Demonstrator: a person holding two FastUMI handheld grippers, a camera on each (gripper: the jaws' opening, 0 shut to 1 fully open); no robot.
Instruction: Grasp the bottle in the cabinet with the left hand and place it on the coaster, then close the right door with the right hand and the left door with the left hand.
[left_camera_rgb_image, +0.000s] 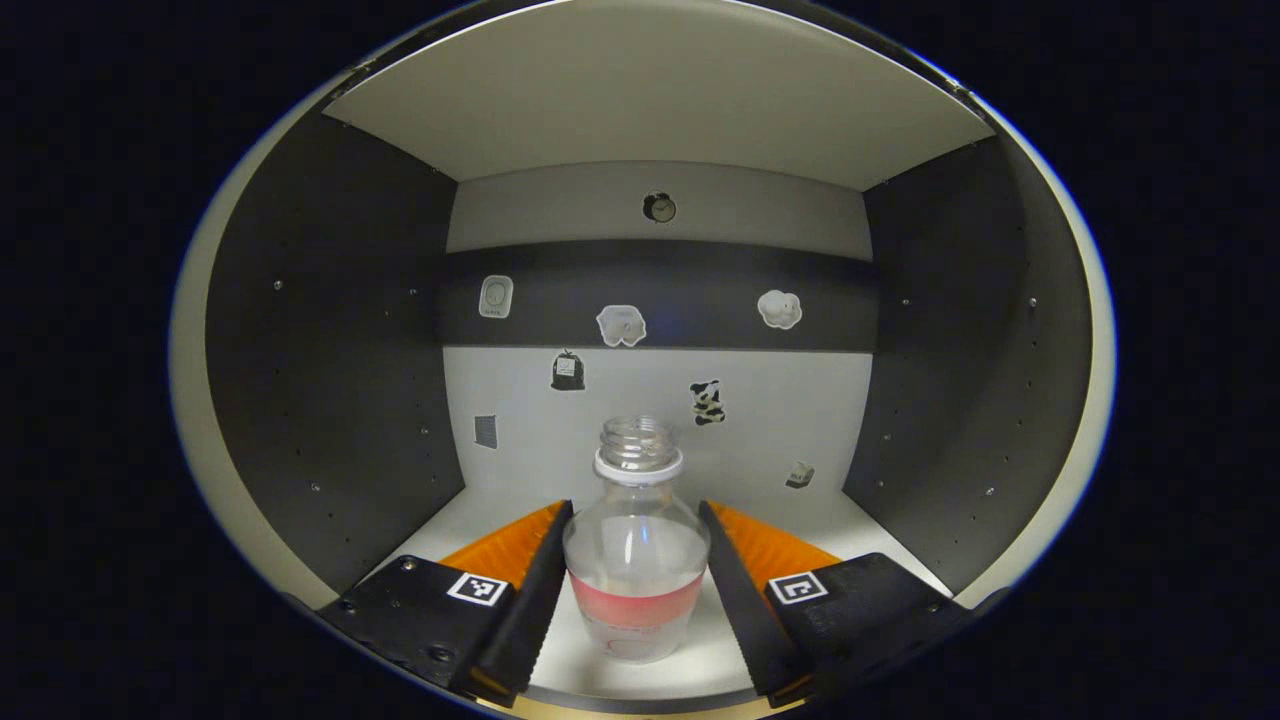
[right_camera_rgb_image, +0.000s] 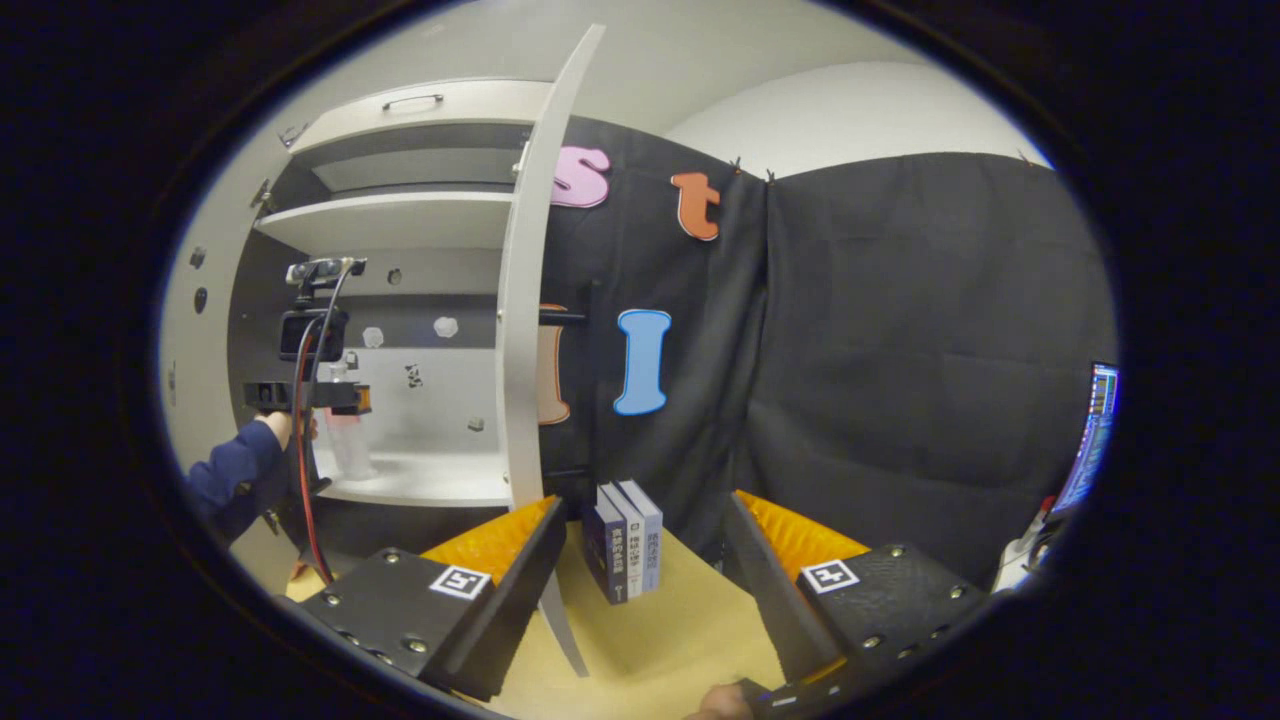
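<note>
Clear plastic bottle (left_camera_rgb_image: 636, 545), uncapped, upright on cabinet shelf (left_camera_rgb_image: 700, 655), between left hand-held gripper (left_camera_rgb_image: 636, 590) fingers; contact uncertain, full clamp not confirmed. Likely light, thin-walled, slippery; grip at labelled mid-body, gently. Right hand-held gripper (right_camera_rgb_image: 645, 590) apart, near right door (right_camera_rgb_image: 525, 330).

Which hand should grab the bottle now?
Left. The left gripper is inside the cabinet with the bottle between its open fingers. The right gripper is outside, near the books and right door.
</note>
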